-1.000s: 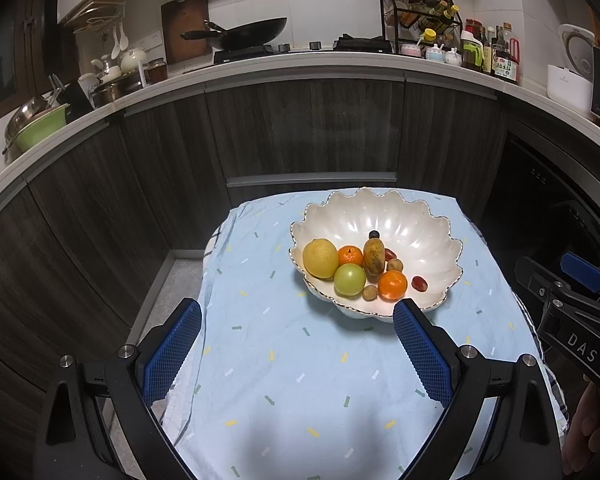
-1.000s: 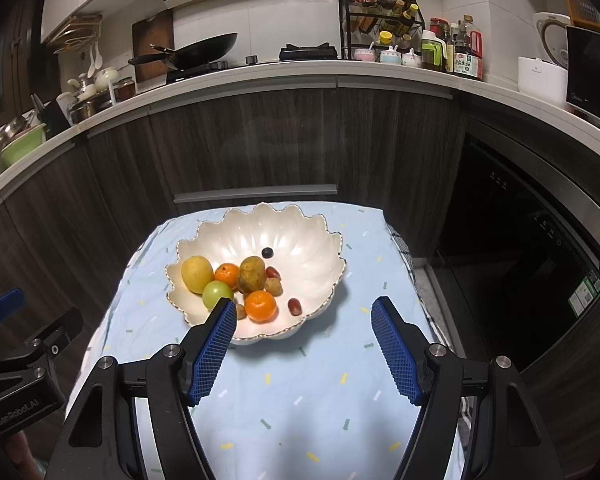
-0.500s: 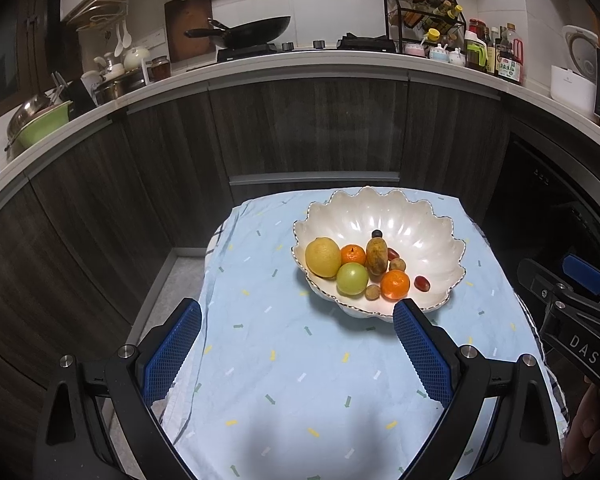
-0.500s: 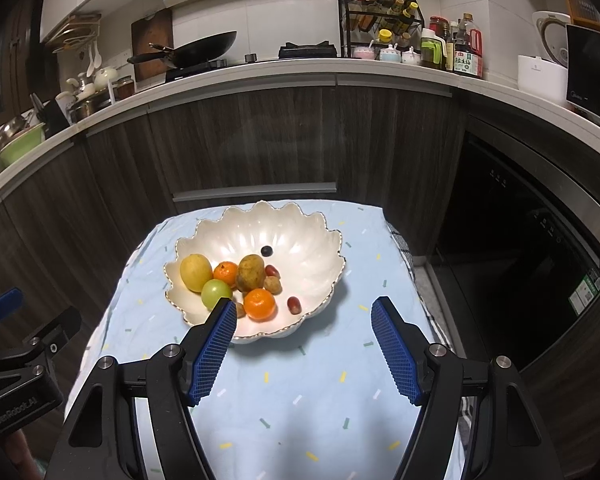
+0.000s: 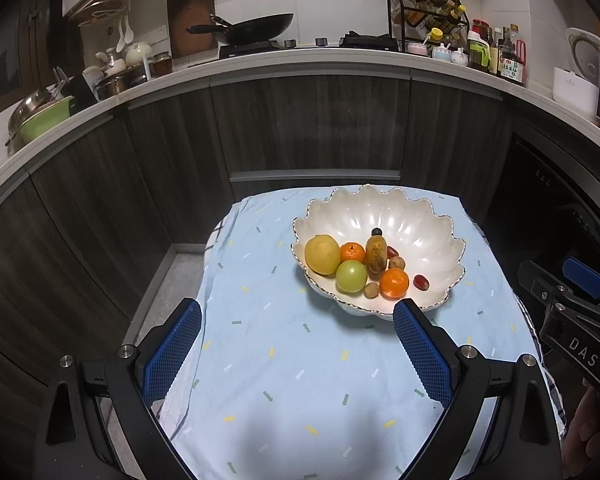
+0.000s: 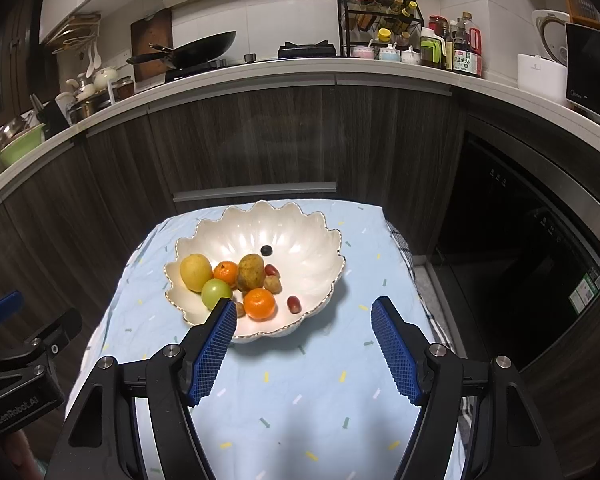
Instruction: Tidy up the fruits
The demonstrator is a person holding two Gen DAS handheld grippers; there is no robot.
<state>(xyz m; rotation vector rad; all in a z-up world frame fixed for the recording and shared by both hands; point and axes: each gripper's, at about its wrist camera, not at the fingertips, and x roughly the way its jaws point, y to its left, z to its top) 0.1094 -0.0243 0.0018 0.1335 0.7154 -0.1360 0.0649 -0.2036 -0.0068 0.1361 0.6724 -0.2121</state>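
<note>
Tools first: the left tool, black-framed with blue ribbed pads, hangs over the near part of the worktop with its jaws spread wide and nothing between them. The right tool, of the same make, is also parted, a little less widely, and is just as empty; its left pad sits in line with the near rim of the bowl, but I cannot tell whether it touches.

Over the last second nothing has changed that I can see: both tools point down at the same slant, and the fruit lies as it did. I read that as a pause before a first pick, or a rest after the last one.

Beyond the pads lies a pale blue cloth with small coloured dashes, spread over the worktop. On it, towards the far edge, stands a wide cream scalloped ceramic bowl. All the fruit is inside it, gathered at the near left: a big yellow round fruit, a green apple-like fruit, two orange mandarins, a brownish oblong fruit, some small brown nut-like pieces, two dark red oval ones and a dark berry higher up the wall.

No loose fruit shows on the cloth, so the gathering looks done or nearly so.
</note>
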